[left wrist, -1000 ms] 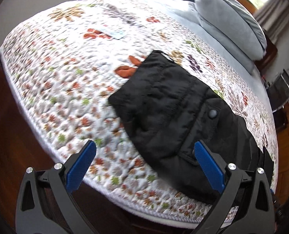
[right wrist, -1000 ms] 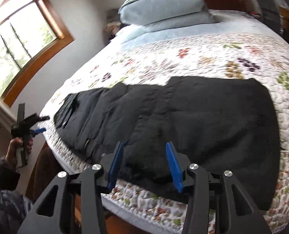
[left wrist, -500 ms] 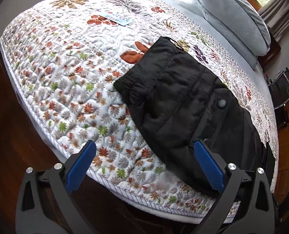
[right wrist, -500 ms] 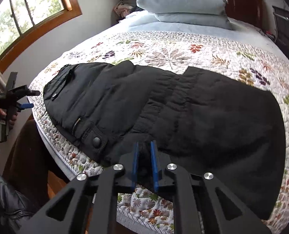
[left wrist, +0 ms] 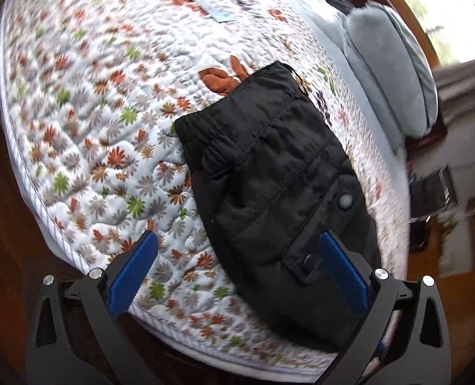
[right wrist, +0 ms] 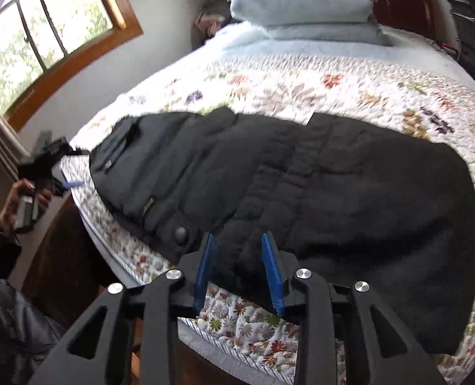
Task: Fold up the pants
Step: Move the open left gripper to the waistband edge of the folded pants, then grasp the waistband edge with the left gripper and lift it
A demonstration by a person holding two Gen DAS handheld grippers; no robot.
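Black padded pants lie flat along the near edge of a flowered quilt, waistband toward the left wrist camera. My left gripper is wide open just above the bed's edge, its right finger over the waistband corner by a snap button. In the right wrist view the pants stretch across the bed. My right gripper is at their near hem, its jaws opening, with a fold of fabric loose between the pads. The left gripper shows far left in a person's hand.
Grey-blue pillows are stacked at the head of the bed. A pale blue card lies on the quilt farther off. A window is on the left wall, a dark folding stand beside the bed, and wooden floor below.
The right jaws closed at the pants' near hem, then parted again. The left gripper sank and rolled, coming nearer the waistband corner, still wide open.
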